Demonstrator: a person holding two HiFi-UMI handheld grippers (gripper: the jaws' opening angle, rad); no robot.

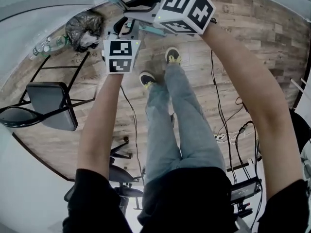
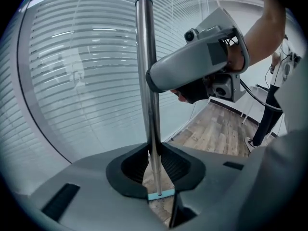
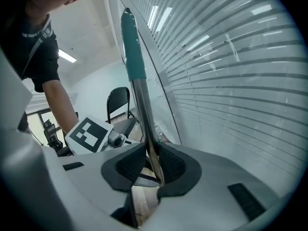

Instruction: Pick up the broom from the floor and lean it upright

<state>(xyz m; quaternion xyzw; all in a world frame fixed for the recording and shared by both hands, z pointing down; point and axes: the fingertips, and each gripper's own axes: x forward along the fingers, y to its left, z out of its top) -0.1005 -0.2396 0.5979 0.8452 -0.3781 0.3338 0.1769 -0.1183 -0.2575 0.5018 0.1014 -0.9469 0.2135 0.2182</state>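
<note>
The broom [image 2: 147, 71], a bare metal pole with a teal plastic grip at its top end, stands steeply on end close in front of the glass wall hung with white slatted blinds [image 2: 72, 81]; whether it touches that wall cannot be told. Both grippers are clenched on the pole. In the left gripper view, the left gripper [image 2: 155, 170] has its black ribbed fingers [image 2: 127, 170] pressed against the metal from either side with no gap showing. Past them the pole runs down to a small teal piece above the wooden plank floor [image 2: 216, 134] at the foot of the wall. The right gripper [image 3: 151, 170] grasps the same pole. Its fingers [image 3: 180, 170] pinch the metal below the teal grip [image 3: 132, 47], which rises alongside the wall. In the left gripper view the right gripper sits farther up the pole than the left one. From the head view, both bare forearms reach out towards the wall, and the marker cubes face the camera. A black folding chair [image 1: 51, 103] and a black rubbish bag [image 1: 83, 28] stand on the floor near the wall, to the person's left.
</note>
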